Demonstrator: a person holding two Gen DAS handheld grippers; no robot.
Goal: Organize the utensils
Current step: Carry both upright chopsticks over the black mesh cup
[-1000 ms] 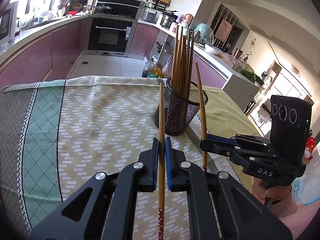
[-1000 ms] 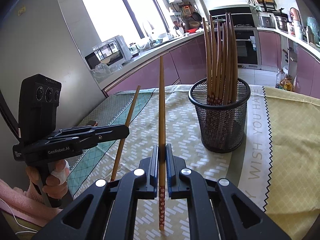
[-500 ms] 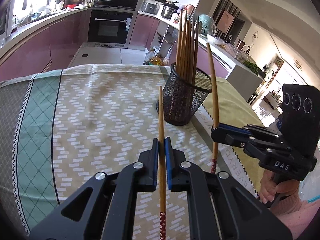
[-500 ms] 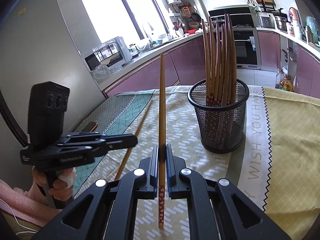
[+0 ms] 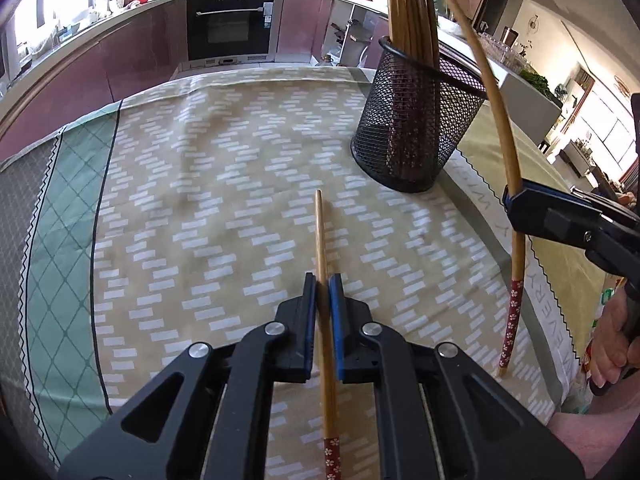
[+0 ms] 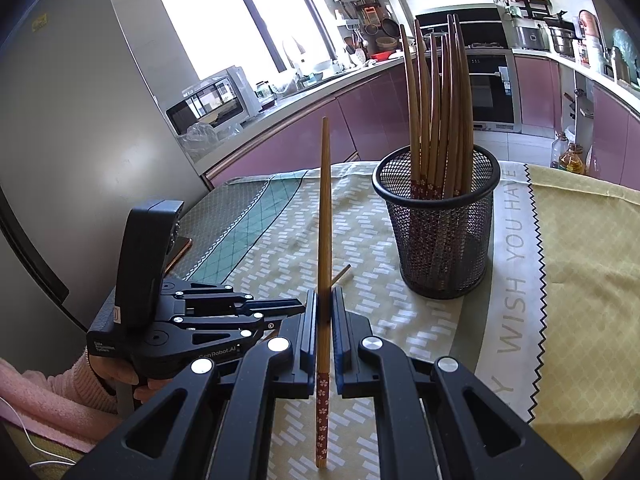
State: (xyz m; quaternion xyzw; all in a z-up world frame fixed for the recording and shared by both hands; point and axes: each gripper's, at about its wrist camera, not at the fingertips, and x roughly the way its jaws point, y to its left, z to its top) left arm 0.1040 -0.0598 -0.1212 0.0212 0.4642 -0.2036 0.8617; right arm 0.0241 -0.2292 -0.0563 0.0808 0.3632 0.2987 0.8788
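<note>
A black mesh holder (image 5: 416, 120) stands on the tablecloth with several wooden chopsticks upright in it; it also shows in the right wrist view (image 6: 440, 232). My left gripper (image 5: 323, 292) is shut on a chopstick (image 5: 322, 240) that lies low, tip pointing toward the holder. My right gripper (image 6: 324, 308) is shut on a second chopstick (image 6: 325, 208), held near upright with its red flowered end down. That chopstick (image 5: 508, 152) and the right gripper (image 5: 560, 220) show at the right of the left wrist view, just right of the holder.
The table carries a patterned beige and green cloth (image 5: 200, 200) and a yellow cloth (image 6: 580, 280) at the right. A phone (image 6: 180, 248) lies near the left edge. Kitchen counters and an oven (image 5: 230, 24) stand behind.
My left gripper has tilted down, so its chopstick now points low over the cloth. The right gripper and its chopstick have come nearer the holder.
</note>
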